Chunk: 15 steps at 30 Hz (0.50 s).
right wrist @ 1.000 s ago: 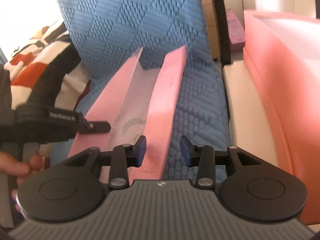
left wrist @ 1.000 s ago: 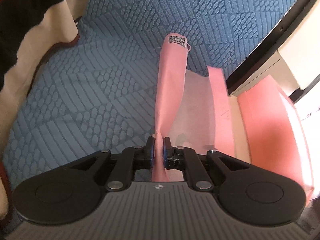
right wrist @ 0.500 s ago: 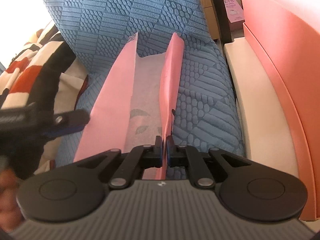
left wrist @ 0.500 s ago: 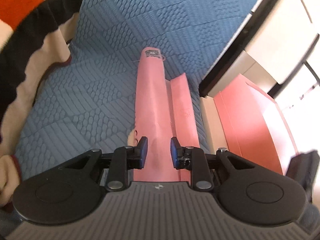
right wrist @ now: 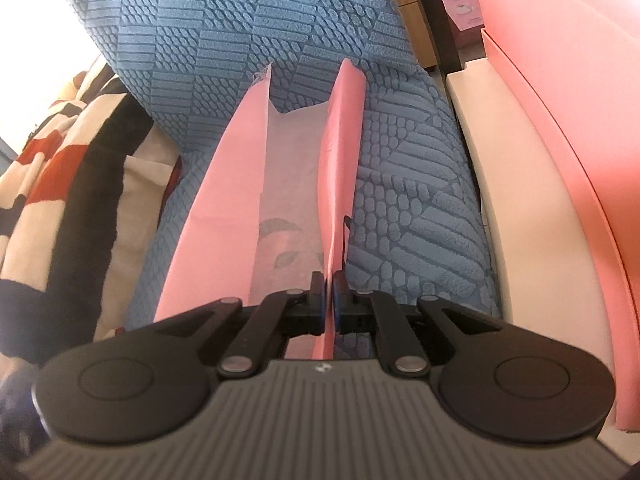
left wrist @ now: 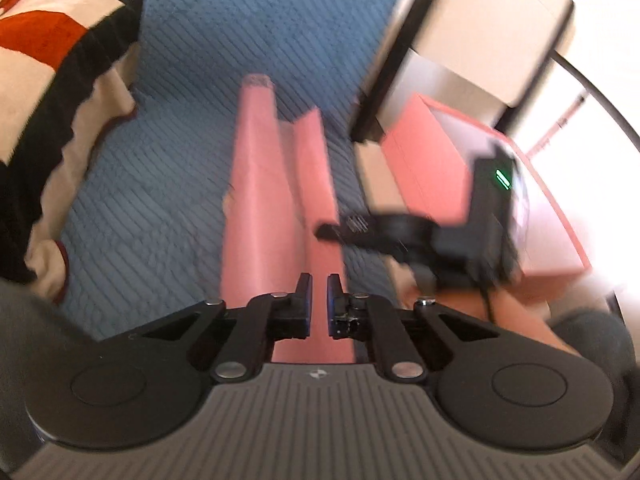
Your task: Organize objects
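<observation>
Blue quilted cover (right wrist: 400, 200) carries the pink bag (right wrist: 224, 208), long axis running away from both tongs. Right gripper (right wrist: 329, 280) pinches its right edge; left gripper (left wrist: 319, 284), just closing to nearly shut, holds nothing visible.

Item count, as visible:

- Hand-held grippers: two. The left hand-held gripper (left wrist: 319, 300) appears at lower centre of the left wrist view; the right hand-held gripper (right wrist: 328, 298) at lower centre of the right wrist view.
- Pink paper bag (right wrist: 224, 216): one, centre of frame, with two raised pink side panels and one white tissue sheet (right wrist: 294, 184) between them.
- Blue textured cover (right wrist: 412, 208): one.
- Pink box (right wrist: 560, 100): one, right of frame.
- Striped blanket (right wrist: 60, 184): one, left of frame.
- Small pink carton (right wrist: 460, 0): one, upper right.
</observation>
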Available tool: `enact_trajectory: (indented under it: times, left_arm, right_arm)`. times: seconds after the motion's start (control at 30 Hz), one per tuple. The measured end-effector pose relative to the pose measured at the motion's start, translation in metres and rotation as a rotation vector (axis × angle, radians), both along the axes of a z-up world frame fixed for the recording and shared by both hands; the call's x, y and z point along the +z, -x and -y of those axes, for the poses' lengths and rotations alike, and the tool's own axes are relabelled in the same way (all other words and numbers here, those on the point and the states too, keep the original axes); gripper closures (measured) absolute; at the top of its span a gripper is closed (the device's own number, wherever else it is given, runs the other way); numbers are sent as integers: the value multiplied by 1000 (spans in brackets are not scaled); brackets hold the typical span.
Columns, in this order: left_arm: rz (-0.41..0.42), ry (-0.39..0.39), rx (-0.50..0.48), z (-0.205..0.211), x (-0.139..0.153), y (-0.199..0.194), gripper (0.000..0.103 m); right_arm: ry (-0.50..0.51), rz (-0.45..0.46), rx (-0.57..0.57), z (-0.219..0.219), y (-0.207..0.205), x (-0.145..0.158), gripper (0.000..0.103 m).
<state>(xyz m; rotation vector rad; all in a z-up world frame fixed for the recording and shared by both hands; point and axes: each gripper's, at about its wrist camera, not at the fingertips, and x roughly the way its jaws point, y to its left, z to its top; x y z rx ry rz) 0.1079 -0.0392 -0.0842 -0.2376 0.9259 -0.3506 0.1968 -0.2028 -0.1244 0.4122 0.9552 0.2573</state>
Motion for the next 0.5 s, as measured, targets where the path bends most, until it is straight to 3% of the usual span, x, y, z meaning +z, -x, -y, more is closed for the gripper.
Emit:
enact_trajectory:
  times: [0.2, 0.37, 0.5]
  left_arm:
    - [-51, -85, -81, 21, -8, 37, 95]
    - [-144, -170, -75, 29, -41, 34, 95]
    - [-167, -222, -62, 33, -59, 26, 95]
  right_arm:
    - [-10, -6, -16, 4, 0, 0, 96]
    - [-7, -2, -19, 5, 2, 2, 96]
    - [4, 4, -24, 7, 3, 4, 96]
